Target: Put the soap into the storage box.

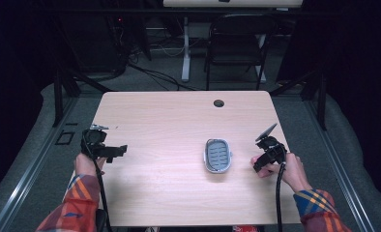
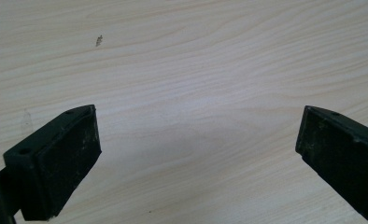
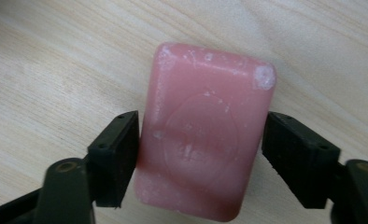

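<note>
- now: pink soap bar (image 3: 203, 140) lies flat on the table (image 1: 169, 121), sitting between the jaws of the right gripper (image 3: 201, 149). in the high view the r. gripper (image 1: 264, 155) is at the table's right side, just right of the soap dish (image 1: 218, 155).
- r. jaws: left pad touching or nearly touching the bar's long edge; right pad looks a hair off it. not yet a firm clamp, judged from the right gripper view.
- left gripper (image 2: 196, 140): jaws wide, nothing between them, bare wood below. in the high view it hangs over the table's left edge (image 1: 104, 150), well apart from the dish.
- dish: oval, grey, slotted floor, nothing in it; near table centre.
- step in hand (judgement): grasp the bar, prob. for the dish.
- to do it well: close evenly on both long sides, pads centred along the bar's length so it won't pivot. soap surface looks waxy, so squeeze firmly but w/o gouging.
- lift straight up, keep the bar level.
- risk: slips out if gripped off-centre.
</note>
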`<state>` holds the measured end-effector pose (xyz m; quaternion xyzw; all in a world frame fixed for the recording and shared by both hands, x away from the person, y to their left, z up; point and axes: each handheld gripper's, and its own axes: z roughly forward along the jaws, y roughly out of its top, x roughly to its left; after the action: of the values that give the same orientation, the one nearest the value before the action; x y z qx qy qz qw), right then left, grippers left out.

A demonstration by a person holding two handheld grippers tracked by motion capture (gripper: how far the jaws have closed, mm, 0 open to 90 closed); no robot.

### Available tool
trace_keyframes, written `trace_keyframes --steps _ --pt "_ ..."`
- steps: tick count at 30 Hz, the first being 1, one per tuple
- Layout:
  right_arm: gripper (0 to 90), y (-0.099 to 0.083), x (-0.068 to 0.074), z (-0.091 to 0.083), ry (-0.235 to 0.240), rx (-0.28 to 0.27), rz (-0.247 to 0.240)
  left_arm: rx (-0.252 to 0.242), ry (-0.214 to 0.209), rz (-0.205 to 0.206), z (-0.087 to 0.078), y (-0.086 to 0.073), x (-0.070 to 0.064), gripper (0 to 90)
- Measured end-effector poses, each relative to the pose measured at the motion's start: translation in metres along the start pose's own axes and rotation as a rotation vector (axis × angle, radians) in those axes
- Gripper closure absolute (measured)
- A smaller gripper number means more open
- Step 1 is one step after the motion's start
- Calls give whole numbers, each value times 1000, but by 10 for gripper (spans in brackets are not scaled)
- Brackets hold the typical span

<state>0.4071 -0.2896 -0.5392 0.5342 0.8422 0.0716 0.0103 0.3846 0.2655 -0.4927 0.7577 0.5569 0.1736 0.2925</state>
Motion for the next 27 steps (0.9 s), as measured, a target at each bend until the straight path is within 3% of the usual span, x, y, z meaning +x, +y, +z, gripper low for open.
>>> trace_keyframes --steps 2,4,5,8,11,14,16,17,18,27 --pt "323 -1 1 1 3 -12 12 6 -1 6 0 0 0 0" --pt "336 0 0 -1 -11 24 -20 6 -1 8 -1 0 -1 0" --pt "343 -2 2 1 -9 -11 9 5 0 8 -1 0 -1 0" --pt "358 -2 2 2 -4 -10 15 -1 4 6 -2 0 -1 0" --pt "365 -1 0 0 -10 27 -6 0 3 6 -1 0 -1 0" --pt "366 -3 1 2 4 -12 24 3 3 11 -1 0 -2 0" --pt "368 -2 -1 1 1 -3 7 2 6 13 0 0 -2 0" --pt "369 -3 0 2 8 -24 22 7 4 16 -1 1 -2 0" --pt "369 -3 0 1 8 -9 7 7 5 15 -1 1 -2 0" --pt "371 -4 2 -10 8 -49 5 7 4 24 -1 1 -1 0"
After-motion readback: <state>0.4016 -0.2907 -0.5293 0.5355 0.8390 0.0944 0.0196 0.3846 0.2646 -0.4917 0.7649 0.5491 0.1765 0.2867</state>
